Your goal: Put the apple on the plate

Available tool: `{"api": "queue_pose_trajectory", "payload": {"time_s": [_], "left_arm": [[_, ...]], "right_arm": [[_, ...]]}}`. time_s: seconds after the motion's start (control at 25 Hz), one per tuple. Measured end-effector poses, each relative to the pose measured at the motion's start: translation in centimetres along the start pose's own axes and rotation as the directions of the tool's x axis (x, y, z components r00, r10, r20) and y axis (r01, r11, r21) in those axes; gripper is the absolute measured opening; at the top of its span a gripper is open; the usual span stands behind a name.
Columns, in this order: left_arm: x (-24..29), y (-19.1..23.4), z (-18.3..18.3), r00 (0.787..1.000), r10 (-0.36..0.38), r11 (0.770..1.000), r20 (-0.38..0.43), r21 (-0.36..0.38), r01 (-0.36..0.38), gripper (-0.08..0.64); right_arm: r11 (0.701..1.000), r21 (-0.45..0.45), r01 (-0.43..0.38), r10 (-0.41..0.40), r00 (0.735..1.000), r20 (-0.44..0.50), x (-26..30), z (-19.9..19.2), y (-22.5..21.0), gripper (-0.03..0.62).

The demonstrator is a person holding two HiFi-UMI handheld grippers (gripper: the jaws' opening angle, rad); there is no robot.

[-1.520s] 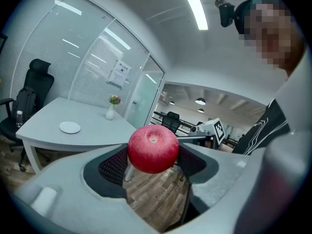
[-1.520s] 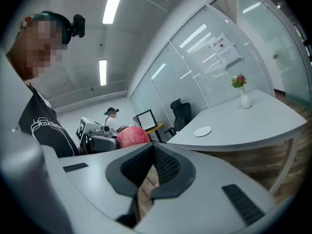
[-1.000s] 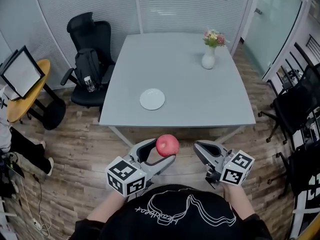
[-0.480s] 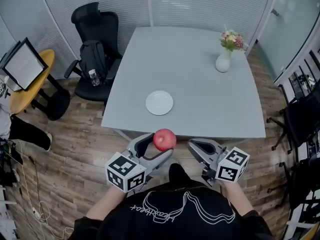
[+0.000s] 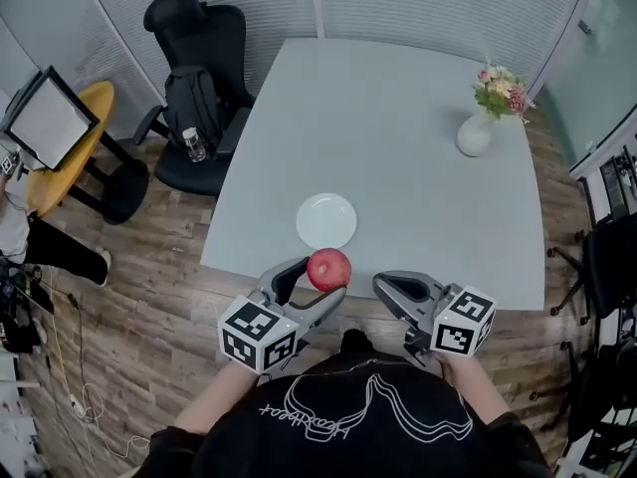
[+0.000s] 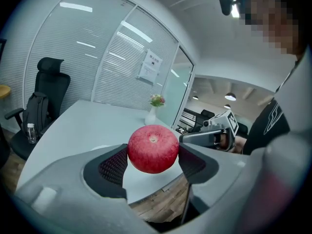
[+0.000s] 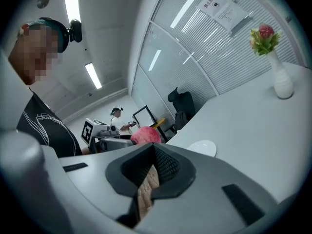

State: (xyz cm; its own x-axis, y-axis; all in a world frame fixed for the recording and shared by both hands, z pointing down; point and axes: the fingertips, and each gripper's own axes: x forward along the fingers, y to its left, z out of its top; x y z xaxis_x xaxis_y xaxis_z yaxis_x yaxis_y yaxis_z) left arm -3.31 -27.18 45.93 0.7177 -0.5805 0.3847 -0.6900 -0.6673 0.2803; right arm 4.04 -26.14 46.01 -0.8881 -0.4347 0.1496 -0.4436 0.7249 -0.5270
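Head view. The left gripper (image 5: pixel 317 282) clamps the red apple (image 5: pixel 328 269) between its 2 jaws and holds it in the air, just off the near edge of the grey table (image 5: pixel 398 118). The white plate (image 5: pixel 326 220) lies on the table near that edge, just beyond the apple and apart from it. The right gripper (image 5: pixel 396 289) hovers beside the left, its 2 jaws pressed together with nothing between them. A vase of flowers (image 5: pixel 478 127) stands near the table's right edge.
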Motion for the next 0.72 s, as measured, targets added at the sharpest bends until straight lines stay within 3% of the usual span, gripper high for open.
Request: {"api": "queue_pose_trajectory", "payload": {"time_s": [0.44, 0.72], "left_arm": [[7.6, 8.1, -1.2, 0.992, 0.102, 0.993, -0.079, 0.071, -0.097, 0.334], [10.7, 11.6, -2.5, 0.981, 0.150, 0.983, -0.123, 0.126, -0.135, 0.334]], "right_arm": [[0.997, 0.048, 0.059, -0.054, 0.994, -0.099, 1.8, 0.5, -7.6, 0.009], [0.993, 0.083, 0.082, -0.071, 0.990, -0.122, 2.0, 0.0, -10.3, 0.009]]}}
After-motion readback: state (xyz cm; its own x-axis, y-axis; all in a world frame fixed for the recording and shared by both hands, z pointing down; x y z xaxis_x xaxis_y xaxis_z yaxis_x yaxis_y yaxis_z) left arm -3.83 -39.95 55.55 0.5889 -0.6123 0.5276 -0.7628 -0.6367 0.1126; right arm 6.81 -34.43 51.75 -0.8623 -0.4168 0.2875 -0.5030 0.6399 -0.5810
